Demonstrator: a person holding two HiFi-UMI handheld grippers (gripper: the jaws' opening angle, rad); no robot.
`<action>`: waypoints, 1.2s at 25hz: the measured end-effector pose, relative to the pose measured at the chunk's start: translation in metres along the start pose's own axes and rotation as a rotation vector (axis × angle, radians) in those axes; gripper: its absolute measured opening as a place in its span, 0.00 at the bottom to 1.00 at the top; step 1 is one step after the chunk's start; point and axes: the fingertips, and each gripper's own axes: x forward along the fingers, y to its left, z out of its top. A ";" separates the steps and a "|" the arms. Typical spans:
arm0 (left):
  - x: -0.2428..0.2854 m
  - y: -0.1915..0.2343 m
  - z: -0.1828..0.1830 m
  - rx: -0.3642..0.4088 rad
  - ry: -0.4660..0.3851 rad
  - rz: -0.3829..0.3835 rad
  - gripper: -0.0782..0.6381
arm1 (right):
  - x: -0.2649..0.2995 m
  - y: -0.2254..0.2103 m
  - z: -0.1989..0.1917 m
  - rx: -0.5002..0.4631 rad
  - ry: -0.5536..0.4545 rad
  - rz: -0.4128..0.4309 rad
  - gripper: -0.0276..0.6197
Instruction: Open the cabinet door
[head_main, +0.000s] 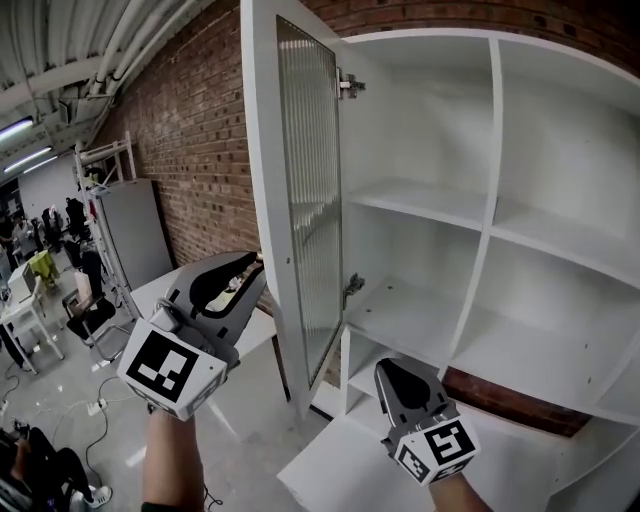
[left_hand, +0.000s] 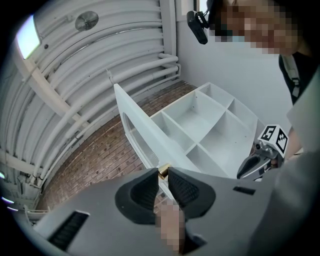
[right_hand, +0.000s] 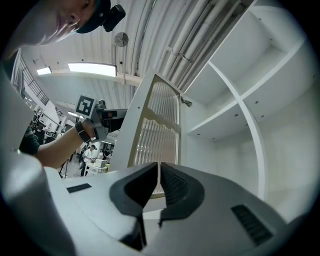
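**Door swung wide, left tongs on the knob**

At the left, the brick wall (head_main: 200, 150) runs behind the work. The left tongs (head_main: 254, 264) reach up to the free edge of the cabinet door (head_main: 305, 200). In the left gripper view they are clamped on a small brass knob (left_hand: 163, 170), which sits right at the tips of the ribbed pads. That pinch is the only purchase the door offers, so the grip is set on it to steer the panel through its arc.

The door, a white frame round a ribbed glass pane, stands well out from the cabinet (head_main: 492, 150), about square to its front. It hangs on two metal hinges (head_main: 350, 86) along its right edge. With it out of the way the bare white shelves (head_main: 420, 205) lie fully exposed, so the opening looks all but done. Only the release of the knob seems to be left.

Further right and lower, the right tongs (head_main: 398, 368) hang in front of the cabinet's lower part. They are closed together on nothing and touch nothing. They seem to be held clear because one hand is enough for this door.
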 end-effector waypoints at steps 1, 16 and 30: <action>-0.001 0.003 -0.001 0.000 -0.007 0.005 0.19 | 0.001 0.001 -0.001 0.000 0.002 0.000 0.07; -0.004 0.017 -0.009 -0.008 -0.001 0.039 0.18 | 0.041 0.063 0.000 -0.035 -0.001 0.127 0.07; -0.012 0.038 -0.025 -0.020 -0.009 0.032 0.16 | 0.101 0.127 -0.018 -0.053 0.021 0.215 0.05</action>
